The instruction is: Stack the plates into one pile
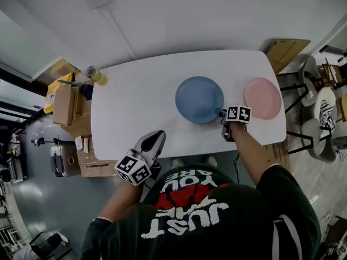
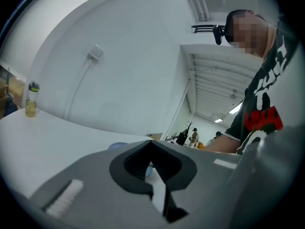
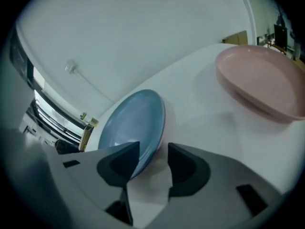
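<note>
1. White table [image 1: 135, 102] under everything, pale wall behind. Two plates lie on it, not stacked yet.
2. Starting at my right tongs [image 3: 153, 149]: the jaws stand apart at a middling gap and are not clamped on anything. The near rim of the blue plate [image 3: 131, 123] sits in that gap, close against the left-hand jaw. Bare table shows between the rim and the other jaw.
3. Key relation: the blue plate lies flat and spreads ahead and to the left of the right tongs. It is round, so there is no long axis to line up. Only the rim matters, and it runs through the jaw gap.
4. The pink plate [image 3: 259, 80] lies flat ahead and to the right of the same tongs. It is near the blue plate but not touching, with a strip of table between them.
5. On my left tongs [image 1: 154, 141] the jaws are together with nothing between them. They hang at the near table edge, well apart from both plates, so the right hand is clearly the nearer one.
6. My guess for the next move: pinch the blue rim, lift, and carry it rightward over the pink plate. The risk is the thin bite on the rim, since the plate could tip or slip.
7. Farther out, a bottle [image 1: 97, 76] stands at the far left corner of the table, out of the way.
</note>
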A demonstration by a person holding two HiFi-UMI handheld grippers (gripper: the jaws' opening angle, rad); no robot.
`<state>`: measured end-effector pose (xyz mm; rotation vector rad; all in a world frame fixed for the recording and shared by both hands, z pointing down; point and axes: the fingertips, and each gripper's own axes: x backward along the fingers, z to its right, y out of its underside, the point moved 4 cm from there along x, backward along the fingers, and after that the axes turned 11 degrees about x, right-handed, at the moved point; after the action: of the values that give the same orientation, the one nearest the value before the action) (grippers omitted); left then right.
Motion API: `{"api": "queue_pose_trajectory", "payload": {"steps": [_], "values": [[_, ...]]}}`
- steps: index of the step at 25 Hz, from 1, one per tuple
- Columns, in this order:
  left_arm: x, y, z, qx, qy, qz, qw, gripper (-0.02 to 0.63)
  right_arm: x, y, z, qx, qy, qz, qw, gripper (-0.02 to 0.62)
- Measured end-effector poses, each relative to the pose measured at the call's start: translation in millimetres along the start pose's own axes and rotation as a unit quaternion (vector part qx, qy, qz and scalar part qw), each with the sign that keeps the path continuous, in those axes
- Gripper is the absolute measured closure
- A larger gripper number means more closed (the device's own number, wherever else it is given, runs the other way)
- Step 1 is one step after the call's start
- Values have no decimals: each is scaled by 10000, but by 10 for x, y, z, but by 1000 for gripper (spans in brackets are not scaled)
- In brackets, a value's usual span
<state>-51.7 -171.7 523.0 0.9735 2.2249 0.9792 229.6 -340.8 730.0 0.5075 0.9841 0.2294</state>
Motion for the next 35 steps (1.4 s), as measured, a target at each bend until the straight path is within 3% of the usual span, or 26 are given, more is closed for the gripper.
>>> {"api": "queue_pose_trajectory", "payload": {"steps": [3, 5, 11, 16, 18, 22, 28, 31, 35], "values": [[232, 14, -182, 112, -112, 27, 9999, 598, -162, 39, 28, -155, 139, -83, 9997, 439], [407, 21, -323, 223, -246, 61, 9994, 598, -212, 37, 37, -272, 270, -85, 9992, 487], [733, -13, -662, 460, -449, 182, 9978, 598, -176, -62, 84, -1290, 381, 217, 9907, 551], [723, -59, -638, 432, -330, 247, 9982, 598, 135, -321, -19, -394, 428, 224, 9981, 554], [647, -66, -584, 395, -229, 245, 9987, 598, 366, -429, 71, -308, 431, 340, 9980, 554], [362, -73, -381, 336, -32, 206, 9992, 598, 1046, -661, 660, -788, 674, 940, 9902, 554], [-179, -86, 39, 132, 86, 95, 9998, 598, 1954, -652, 1936, -1736, 1439, 1553, 9618, 554], [-399, -59, 237, 77, 42, 54, 9999, 598, 2099, -485, 2389, -2183, 1566, 1650, 9490, 554], [-591, 42, 463, 30, -55, -60, 10000, 598, 2025, -269, 2711, -2589, 1521, 1550, 9412, 554]]}}
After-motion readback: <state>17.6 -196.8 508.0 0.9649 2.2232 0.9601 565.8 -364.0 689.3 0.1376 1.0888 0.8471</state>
